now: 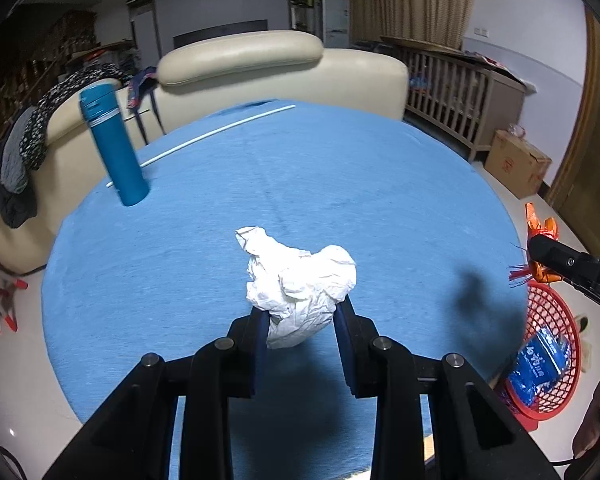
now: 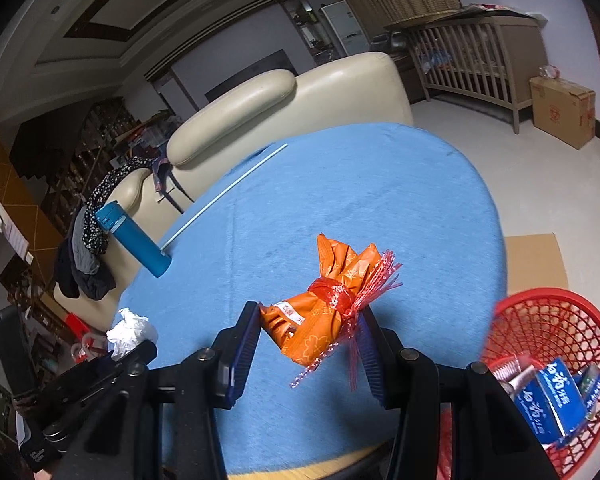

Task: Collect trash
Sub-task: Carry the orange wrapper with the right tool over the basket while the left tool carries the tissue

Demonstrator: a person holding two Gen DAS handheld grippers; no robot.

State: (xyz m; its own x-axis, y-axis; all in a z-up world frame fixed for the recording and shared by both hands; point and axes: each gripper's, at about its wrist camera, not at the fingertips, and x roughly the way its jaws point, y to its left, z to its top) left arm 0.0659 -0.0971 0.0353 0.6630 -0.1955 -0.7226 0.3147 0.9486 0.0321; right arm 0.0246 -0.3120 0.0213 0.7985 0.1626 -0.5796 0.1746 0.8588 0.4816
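Note:
My left gripper (image 1: 301, 312) is shut on a crumpled white paper ball (image 1: 298, 282) and holds it above the round blue table (image 1: 339, 184). My right gripper (image 2: 309, 322) is shut on an orange wrapper tied with red mesh (image 2: 323, 304), held over the table's near right part. The red mesh basket (image 2: 555, 332) stands beyond the table's right edge, low down, with a blue carton (image 2: 555, 404) and other trash inside. The basket also shows in the left wrist view (image 1: 547, 312), below the right gripper (image 1: 539, 256). The paper ball shows at the left in the right wrist view (image 2: 130, 334).
A teal bottle (image 1: 114, 144) stands at the table's far left beside a thin white stick (image 1: 220, 132). A cream sofa (image 1: 284, 68) with clothes draped on it is behind the table. A cardboard box (image 1: 515, 162) and a wooden crib (image 1: 459, 92) stand at the right.

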